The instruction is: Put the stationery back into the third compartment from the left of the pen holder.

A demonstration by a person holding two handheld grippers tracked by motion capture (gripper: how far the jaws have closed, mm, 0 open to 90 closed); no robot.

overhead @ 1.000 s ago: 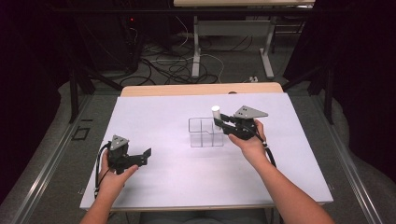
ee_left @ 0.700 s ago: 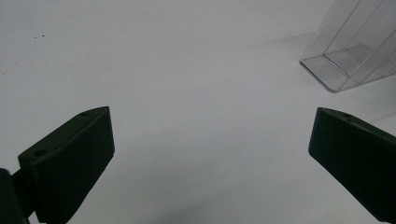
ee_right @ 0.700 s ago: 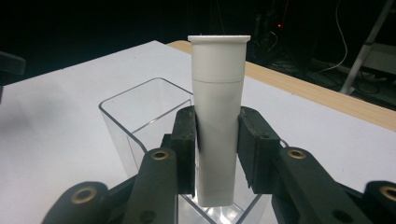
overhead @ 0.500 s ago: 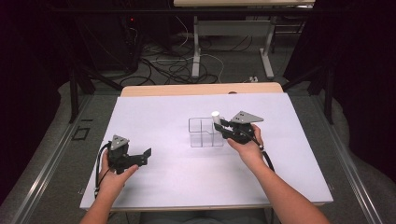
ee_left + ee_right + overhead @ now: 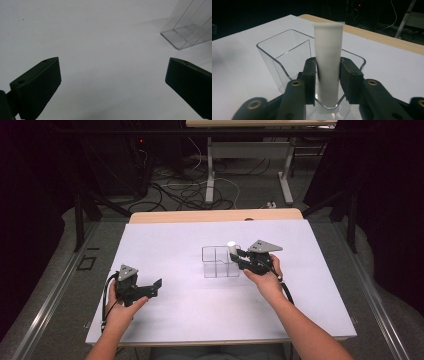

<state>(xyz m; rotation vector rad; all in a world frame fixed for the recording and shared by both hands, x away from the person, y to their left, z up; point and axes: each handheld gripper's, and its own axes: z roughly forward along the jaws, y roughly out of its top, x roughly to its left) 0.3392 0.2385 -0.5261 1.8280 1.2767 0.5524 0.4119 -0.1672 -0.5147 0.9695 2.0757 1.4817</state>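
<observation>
Left gripper (image 5: 156,285): near the front left of the bench (image 5: 165,320), low over the white top, jaws spread wide with nothing between them. In the left gripper view the box (image 5: 190,30) sits off to the upper right, well apart from it.

Right gripper (image 5: 328,72): jaws closed on the tube (image 5: 328,62) at about mid-height, one pad on each side. Tube stands upright, its lower end inside the near corner compartment of the box, its top well above the rim. I cannot tell whether the foot rests on the box floor or hangs just above it.

Risks, as judged:
- Box is light, thin-walled plastic and nothing holds it down. A sideways drag of the tube against a wall or divider would likely slide or tip it.
- Tube is tall and narrow. If let go while tilted or off the floor it could topple against the rim, or lever the box over.
- Jaw tips sit close over the rim; opening wide here could knock the near wall.

Appearance: tube is a plain white matt cylinder with a slightly flared lip at the top, no markings visible. Box (image 5: 220,262) is clear, rounded at the corners, split by dividers into compartments, and stands mid-bench. Its other compartments look empty.
</observation>
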